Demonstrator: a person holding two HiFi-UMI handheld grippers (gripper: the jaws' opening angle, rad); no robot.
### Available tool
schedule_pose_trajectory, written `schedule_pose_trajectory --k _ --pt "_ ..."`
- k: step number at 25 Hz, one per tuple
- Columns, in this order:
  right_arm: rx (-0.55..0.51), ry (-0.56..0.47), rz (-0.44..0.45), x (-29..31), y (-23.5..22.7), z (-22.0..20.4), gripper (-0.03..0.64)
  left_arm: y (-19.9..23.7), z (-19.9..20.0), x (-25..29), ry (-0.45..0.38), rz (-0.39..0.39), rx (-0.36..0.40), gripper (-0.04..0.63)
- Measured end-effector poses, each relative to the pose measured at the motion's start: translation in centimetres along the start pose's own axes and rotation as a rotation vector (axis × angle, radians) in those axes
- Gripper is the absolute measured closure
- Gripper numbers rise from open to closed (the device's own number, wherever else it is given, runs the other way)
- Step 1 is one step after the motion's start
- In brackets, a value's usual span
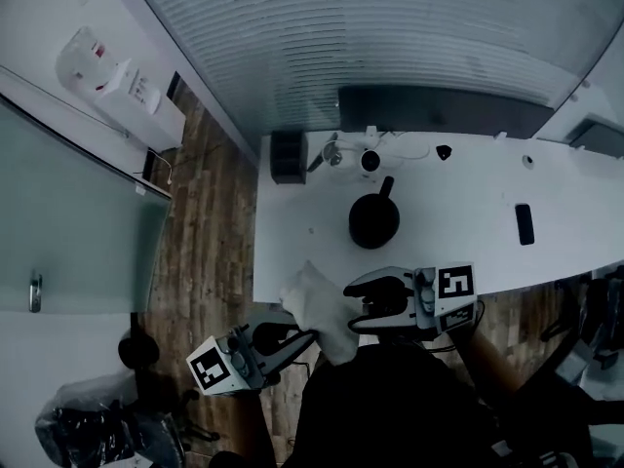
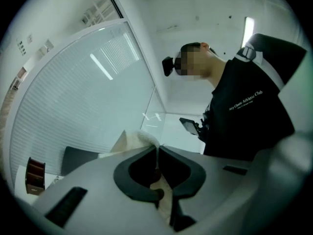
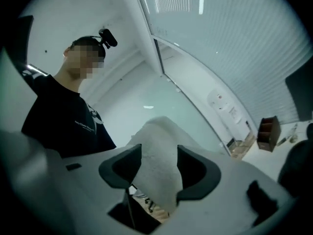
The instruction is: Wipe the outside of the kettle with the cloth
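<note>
1. Head view: the kettle stands on the table, beyond both grippers. The cloth spans from the left gripper to the right gripper, at the table's near edge.
2. Left gripper view: the left gripper has its jaws closed together, pinching the cloth, which bunches up beyond the tips.
3. Right gripper view: the right gripper has its jaws spread wide. The cloth drapes loosely through the gap, unclamped.
</note>
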State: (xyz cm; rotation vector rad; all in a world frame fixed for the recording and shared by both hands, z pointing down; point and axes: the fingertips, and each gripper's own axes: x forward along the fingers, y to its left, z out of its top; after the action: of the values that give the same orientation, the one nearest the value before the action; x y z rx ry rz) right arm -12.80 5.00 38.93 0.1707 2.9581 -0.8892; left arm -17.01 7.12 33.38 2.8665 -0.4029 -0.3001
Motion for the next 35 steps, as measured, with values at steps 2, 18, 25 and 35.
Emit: schedule_pose_trajectory --k 2,18,25,35 --pt "0.003 0.004 0.116 1.8 1.9 0.1 0.405 -1.0 0.7 -0.3 -0.015 -0.016 0.012 0.572" --pt "-0.121 -0.036 0.031 2.9 3.6 0.5 0.557 -0.4 -0.3 1.0 0.012 -0.030 0.039 0.572" --pt "-0.040 -0.173 -0.170 -3.5 1.2 -0.2 0.569 1.3 -0.6 1.3 0.063 0.051 0.118 0.572" --pt "-0.170 -0.348 -0.829 -19.0 -3.8 -3.0 0.569 7.4 -6.0 1.9 0.100 0.391 0.148 0.572"
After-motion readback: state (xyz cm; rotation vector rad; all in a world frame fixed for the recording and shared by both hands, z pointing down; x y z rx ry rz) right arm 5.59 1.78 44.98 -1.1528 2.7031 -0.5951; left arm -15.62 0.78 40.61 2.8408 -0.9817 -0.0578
